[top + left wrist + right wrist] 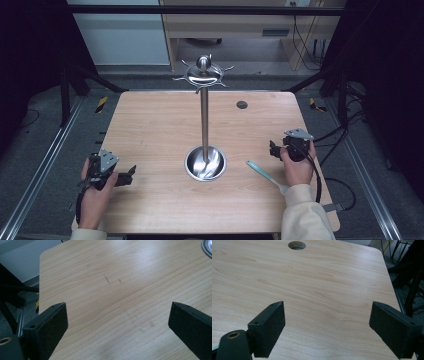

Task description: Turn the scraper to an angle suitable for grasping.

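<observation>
High view: wooden table [150, 130]; steel stand [204, 125] upright at centre, round dish base, hooked ring at top; pale teal spoon [265, 175] flat on table right of base, just beside right hand [296, 167]; left gripper [125, 176] near left edge, right gripper [273, 149] near right edge, both well apart from stand

Left gripper view: jaws spread wide, nothing between; bare wood below; stand base rim [207, 247] at top right corner

Right gripper view: jaws spread wide, nothing between; cable hole [297, 245] in tabletop far ahead

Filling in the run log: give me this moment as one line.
left gripper: open, empty | right gripper: open, empty | spoon: flat on table, beside right hand | rack: upright, centre
</observation>
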